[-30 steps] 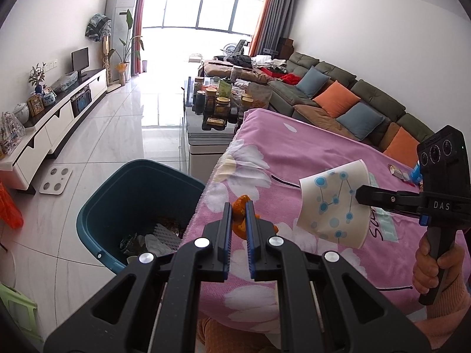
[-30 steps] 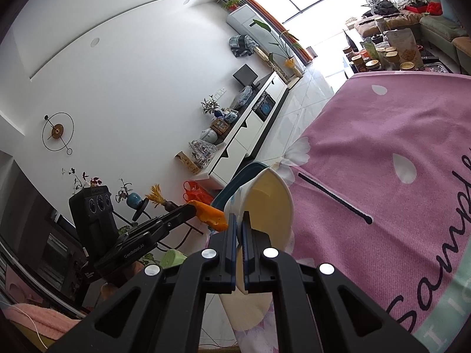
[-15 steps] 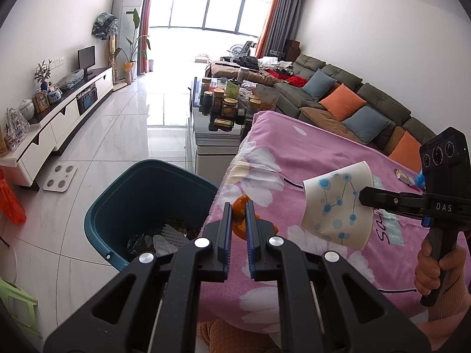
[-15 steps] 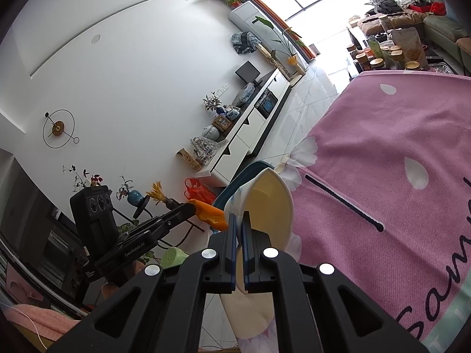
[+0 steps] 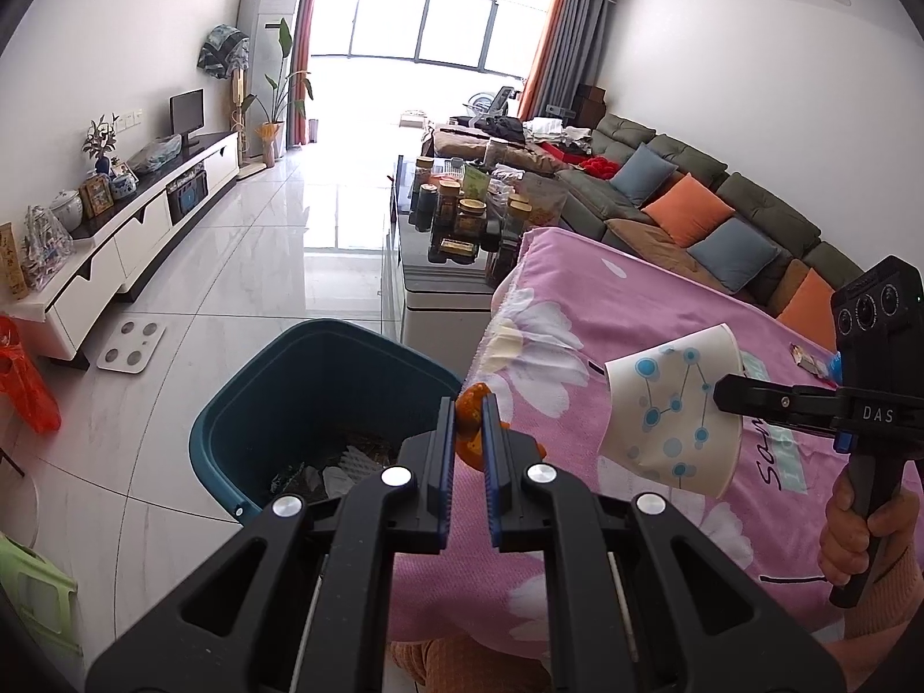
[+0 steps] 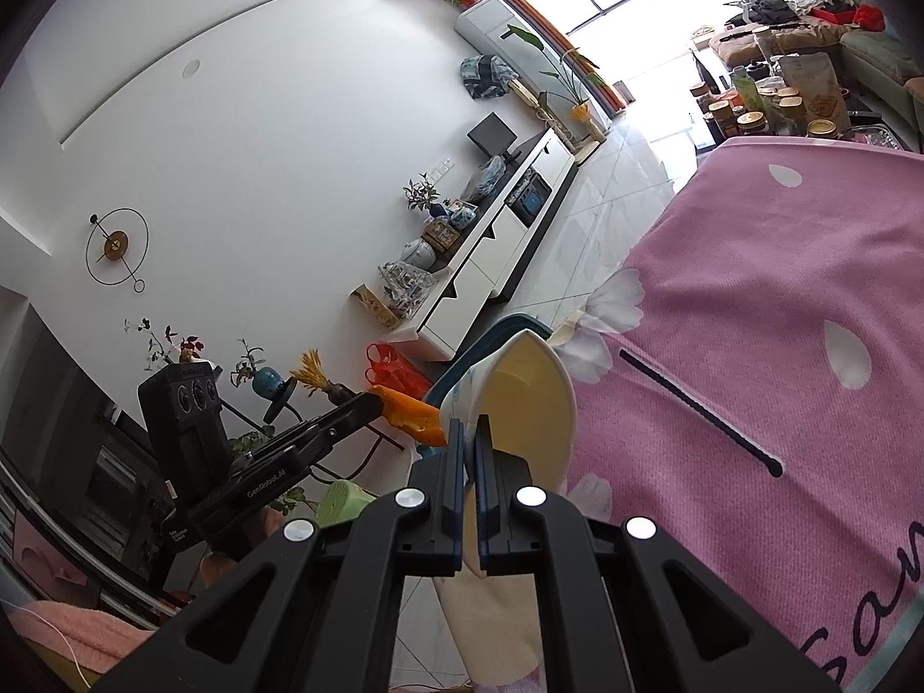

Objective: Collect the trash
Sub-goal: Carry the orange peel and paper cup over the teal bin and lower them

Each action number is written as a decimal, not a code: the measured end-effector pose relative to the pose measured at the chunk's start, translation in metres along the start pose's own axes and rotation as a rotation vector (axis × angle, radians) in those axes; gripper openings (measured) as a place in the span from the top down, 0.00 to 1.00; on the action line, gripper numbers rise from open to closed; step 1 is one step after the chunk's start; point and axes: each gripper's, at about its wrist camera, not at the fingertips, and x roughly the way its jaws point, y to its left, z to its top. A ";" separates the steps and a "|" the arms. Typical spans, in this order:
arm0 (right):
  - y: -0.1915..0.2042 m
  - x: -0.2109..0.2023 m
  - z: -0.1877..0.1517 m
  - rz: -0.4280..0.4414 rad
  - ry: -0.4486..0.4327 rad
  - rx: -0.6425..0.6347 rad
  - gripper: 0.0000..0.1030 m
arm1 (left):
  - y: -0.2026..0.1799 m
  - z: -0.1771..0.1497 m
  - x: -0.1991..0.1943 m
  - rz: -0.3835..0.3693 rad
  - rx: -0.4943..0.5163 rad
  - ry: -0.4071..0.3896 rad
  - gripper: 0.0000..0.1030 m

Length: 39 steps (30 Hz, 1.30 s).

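Observation:
My left gripper (image 5: 468,404) is shut on a piece of orange peel (image 5: 470,424), held over the pink cloth's corner just right of the teal bin (image 5: 277,398). My right gripper (image 6: 469,430) is shut on the rim of a white paper cup (image 6: 528,398) with blue dots; the left wrist view shows that cup (image 5: 673,410) lying on its side in the air above the pink table. The right wrist view also shows the orange peel (image 6: 410,413) in the left gripper's tips, left of the cup. The bin holds several scraps.
A pink flowered cloth (image 5: 606,312) covers the table. A small wrapper (image 5: 811,359) lies at its far right. A glass side table with several jars (image 5: 462,213) stands behind, a sofa (image 5: 722,213) right, a white scale (image 5: 131,341) and TV cabinet (image 5: 133,237) left.
The view of the left gripper has shifted slightly, so the bin and table sit a little further right and lower. Both grips are unchanged.

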 end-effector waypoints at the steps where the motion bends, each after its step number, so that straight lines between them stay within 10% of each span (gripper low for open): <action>1: 0.001 0.001 0.001 0.000 0.001 -0.001 0.97 | 0.001 0.000 0.000 0.002 -0.002 -0.001 0.91; 39: 0.024 0.034 0.014 0.021 0.045 -0.042 0.97 | 0.021 0.006 0.001 0.061 -0.043 -0.011 0.91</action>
